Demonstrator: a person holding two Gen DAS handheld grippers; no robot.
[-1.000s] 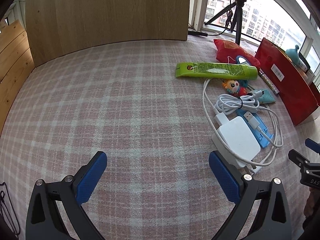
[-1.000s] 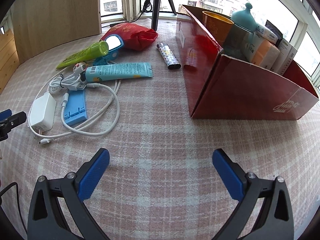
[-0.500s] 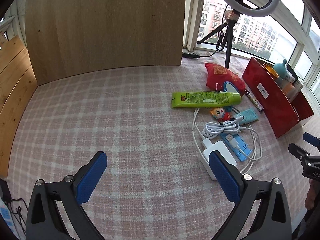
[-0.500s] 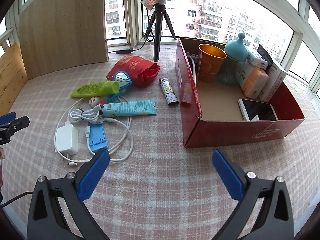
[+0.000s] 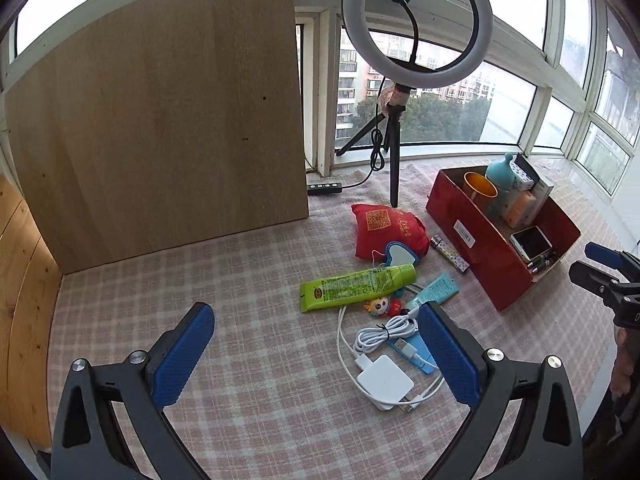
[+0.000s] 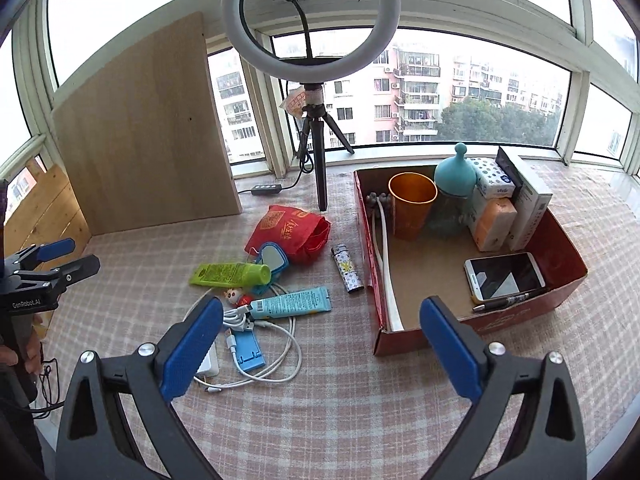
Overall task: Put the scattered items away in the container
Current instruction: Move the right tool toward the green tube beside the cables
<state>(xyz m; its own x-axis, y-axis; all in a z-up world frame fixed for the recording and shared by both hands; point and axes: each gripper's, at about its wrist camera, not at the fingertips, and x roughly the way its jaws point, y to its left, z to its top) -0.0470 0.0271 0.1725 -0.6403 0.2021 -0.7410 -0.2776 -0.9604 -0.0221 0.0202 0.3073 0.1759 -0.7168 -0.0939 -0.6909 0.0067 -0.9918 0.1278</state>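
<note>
A red cardboard box (image 6: 568, 292) (image 5: 480, 252) stands on the right, holding a cup, a bottle, cartons, a phone and a pen. Left of it lie a red pouch (image 6: 290, 228) (image 5: 384, 228), a green tube (image 6: 230, 274) (image 5: 356, 286), a teal tube (image 6: 292, 303), a lighter (image 6: 347, 269) (image 5: 450, 253), a small blue mirror (image 6: 274, 257), a toy figure (image 5: 380, 306), a blue phone stand (image 6: 249, 350) and a white charger (image 5: 385, 382) with its cable (image 6: 280, 360). My left gripper (image 5: 316, 354) and my right gripper (image 6: 322, 344) are open, empty and held high above the table.
A ring light on a tripod (image 6: 314, 152) stands behind the items by the window. A wooden board (image 5: 160, 128) stands upright at the back left. The pink checked cloth (image 5: 248, 264) covers the table. Wooden slats (image 5: 20, 280) line the left edge.
Both grippers have risen and pulled back from the table, so the items look smaller and the box interior, ring light and window have come into view. Both stay open and empty.
</note>
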